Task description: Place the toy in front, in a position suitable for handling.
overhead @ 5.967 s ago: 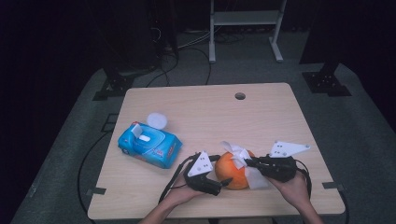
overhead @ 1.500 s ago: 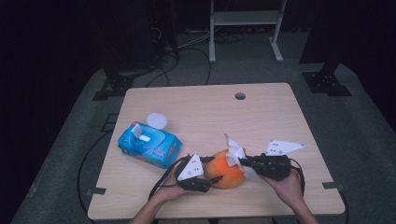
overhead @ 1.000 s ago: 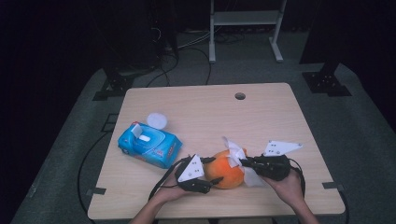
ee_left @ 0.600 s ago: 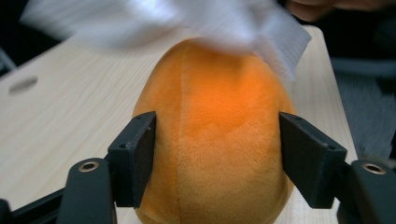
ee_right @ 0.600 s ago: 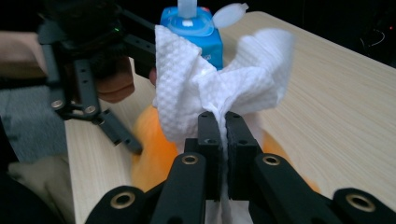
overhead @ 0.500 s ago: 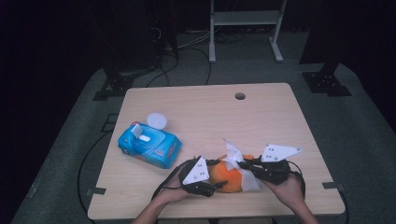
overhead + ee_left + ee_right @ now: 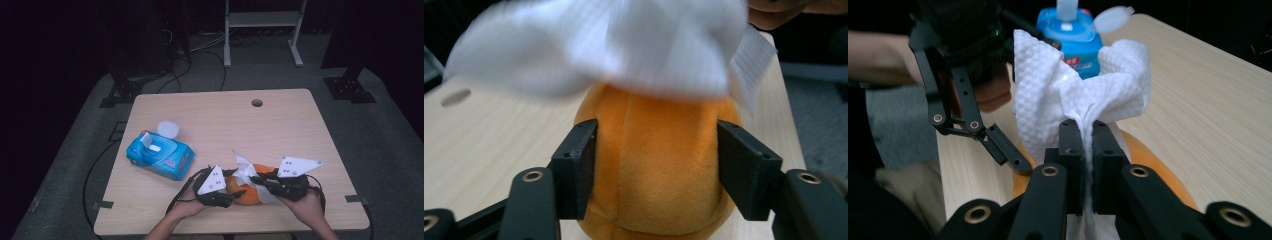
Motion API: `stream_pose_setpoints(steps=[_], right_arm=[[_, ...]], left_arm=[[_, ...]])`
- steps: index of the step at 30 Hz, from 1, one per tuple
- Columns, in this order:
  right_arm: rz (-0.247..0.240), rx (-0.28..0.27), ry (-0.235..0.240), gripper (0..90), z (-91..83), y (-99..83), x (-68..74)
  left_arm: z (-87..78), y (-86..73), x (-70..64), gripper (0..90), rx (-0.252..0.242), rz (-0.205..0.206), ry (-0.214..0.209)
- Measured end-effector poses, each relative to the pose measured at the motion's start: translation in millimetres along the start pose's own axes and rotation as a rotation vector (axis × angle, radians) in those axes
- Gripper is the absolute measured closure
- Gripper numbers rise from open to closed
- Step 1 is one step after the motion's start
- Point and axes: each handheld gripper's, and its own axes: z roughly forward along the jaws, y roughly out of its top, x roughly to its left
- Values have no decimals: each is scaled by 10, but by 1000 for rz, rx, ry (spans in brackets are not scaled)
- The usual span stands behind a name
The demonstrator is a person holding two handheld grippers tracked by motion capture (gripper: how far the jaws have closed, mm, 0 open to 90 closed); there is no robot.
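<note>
The left claw (image 7: 654,165) is bracing the orange plush ball (image 7: 651,165) between part-open jaws, near the surface's (image 7: 280,130) 6 o'clock edge. The right claw (image 7: 1087,150) is pinching a crumpled white wipe (image 7: 1083,85) tight, draping over the ball's top from 3 o'clock. The ball is looking soft, seamed, round.

Light wooden rectangular table (image 7: 210,120), round cable hole (image 7: 257,103) near far edge. Blue soft pack of wet wipes (image 7: 160,156) at left, lid flipped open. Orange plush ball (image 7: 248,190) resting near front edge, white textured wipe (image 7: 246,167) draped over it.
</note>
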Motion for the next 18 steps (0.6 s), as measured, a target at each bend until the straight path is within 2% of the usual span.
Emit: stream_pose_setpoints(steps=[2, 4, 6, 8, 10, 12, 14, 16, 18], right_arm=[[-4, 27, -7, 853, 24, -29, -21], [15, 46, -22, 858, 13, -93, -108], [47, 35, -32, 859, -25, -116, -167], [45, 10, -39, 860, -63, -72, -134], [53, -23, 5, 859, -48, -18, -71], [29, -5, 21, 859, 34, 19, 0], [18, 26, 22, 860, 100, 6, 9], [50, 20, 23, 861, 83, -34, -67], [69, 21, -8, 861, 27, -72, -147]], left_arm=[[-14, -11, 17, 381, -1, -7, -10], [-21, -22, 41, 388, -10, -29, -12], [-11, -18, 49, 390, -14, -33, -9], [4, -7, 35, 393, -19, -27, -8], [32, 13, -9, 394, -24, -18, -10], [50, 39, -55, 393, -20, 6, -9], [40, 30, -56, 393, -4, 32, -9], [22, -8, -28, 397, -12, 13, -14], [0, -39, 10, 400, -11, 1, -18]])
